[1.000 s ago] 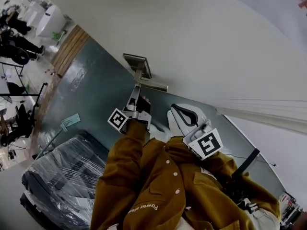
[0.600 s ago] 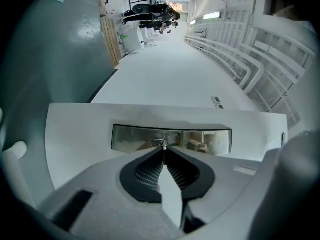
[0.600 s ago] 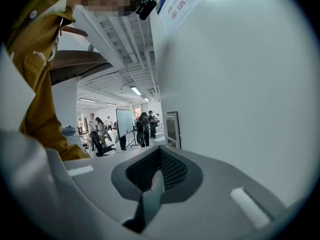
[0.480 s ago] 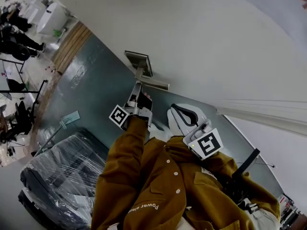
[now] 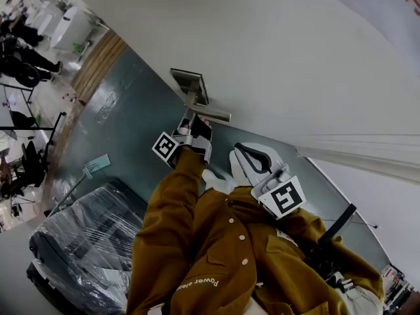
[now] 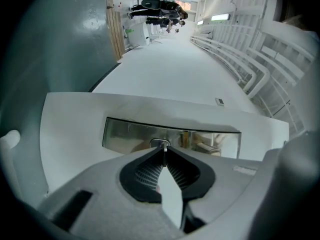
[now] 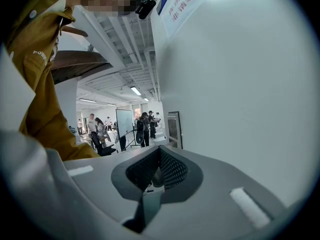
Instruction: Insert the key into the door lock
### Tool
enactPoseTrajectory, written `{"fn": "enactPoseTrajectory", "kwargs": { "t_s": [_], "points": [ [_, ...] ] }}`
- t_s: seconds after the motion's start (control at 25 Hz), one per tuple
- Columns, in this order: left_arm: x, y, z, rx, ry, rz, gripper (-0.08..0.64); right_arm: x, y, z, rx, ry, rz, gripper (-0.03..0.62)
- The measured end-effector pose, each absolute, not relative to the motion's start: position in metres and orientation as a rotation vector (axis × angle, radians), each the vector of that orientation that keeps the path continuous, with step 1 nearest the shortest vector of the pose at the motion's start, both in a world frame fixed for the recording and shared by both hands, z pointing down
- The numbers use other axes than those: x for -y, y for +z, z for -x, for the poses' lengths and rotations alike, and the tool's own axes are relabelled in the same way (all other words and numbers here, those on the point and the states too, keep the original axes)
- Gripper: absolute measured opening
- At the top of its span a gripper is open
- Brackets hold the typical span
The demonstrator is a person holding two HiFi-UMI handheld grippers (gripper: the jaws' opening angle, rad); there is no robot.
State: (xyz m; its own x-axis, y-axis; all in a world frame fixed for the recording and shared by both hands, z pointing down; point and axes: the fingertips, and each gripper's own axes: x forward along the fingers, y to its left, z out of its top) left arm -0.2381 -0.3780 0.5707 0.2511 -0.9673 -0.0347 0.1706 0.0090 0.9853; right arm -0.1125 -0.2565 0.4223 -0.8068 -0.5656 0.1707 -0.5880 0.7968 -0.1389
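Looks steeply down along a white door [image 5: 275, 58] in the head view. Shows the left gripper [image 5: 191, 119] at frame centre, held out on a brown sleeve [image 5: 172, 215], its tip close under the lever handle [image 5: 213, 115] and just below the steel lock plate [image 5: 190, 84]. Shows, in the left gripper view, jaws nearly pressed together at lower centre, pinching a thin key [image 6: 164, 147] edge-on, tip right at the round keyhole [image 6: 159, 143] in the plate; cannot tell how far in. Places the right gripper [image 5: 239, 148] right of centre, apart from the plate, marker cube [image 5: 283, 197] facing the camera. Shows, in the right gripper view, jaws pressed together and empty at lower centre, beside the door, with people [image 7: 145, 126] standing far off at centre left. Includes a plastic-wrapped bundle [image 5: 79, 241] at lower left on a grey-green floor [image 5: 125, 123].
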Motion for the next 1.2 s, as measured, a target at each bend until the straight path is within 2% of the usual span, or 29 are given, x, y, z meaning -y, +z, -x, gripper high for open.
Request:
{"fn": "enactPoseTrajectory", "kwargs": {
  "t_s": [0.2,0.24,0.32,0.48,0.56,0.84,1.2],
  "points": [
    [0.382,0.571,0.239,0.911,-1.094,-1.242,0.031,0.249,0.426,0.112,2.847,0.286,-0.93,0.006],
    [0.382,0.571,0.239,0.915,-1.09,-1.25,0.055,0.248,0.427,0.112,2.839,0.291,-0.93,0.006],
    [0.382,0.573,0.237,0.911,-1.07,-1.268,0.192,0.247,0.428,0.111,2.834,0.292,-0.931,0.006],
    [0.367,0.588,0.24,1.07,-0.838,-1.417,0.21,0.251,0.427,0.109,2.843,0.28,-0.935,0.006],
    [0.35,0.586,0.251,1.234,-0.651,-1.576,0.199,0.252,0.423,0.111,2.868,0.266,-0.94,0.006],
    [0.276,0.507,0.265,1.625,-0.307,-1.955,0.005,0.253,0.41,0.131,2.92,0.247,-0.857,0.006],
    [0.207,0.453,0.253,1.882,-0.014,-2.026,0.005,0.256,0.427,0.166,2.927,0.288,-0.679,0.005]
  ]
}}
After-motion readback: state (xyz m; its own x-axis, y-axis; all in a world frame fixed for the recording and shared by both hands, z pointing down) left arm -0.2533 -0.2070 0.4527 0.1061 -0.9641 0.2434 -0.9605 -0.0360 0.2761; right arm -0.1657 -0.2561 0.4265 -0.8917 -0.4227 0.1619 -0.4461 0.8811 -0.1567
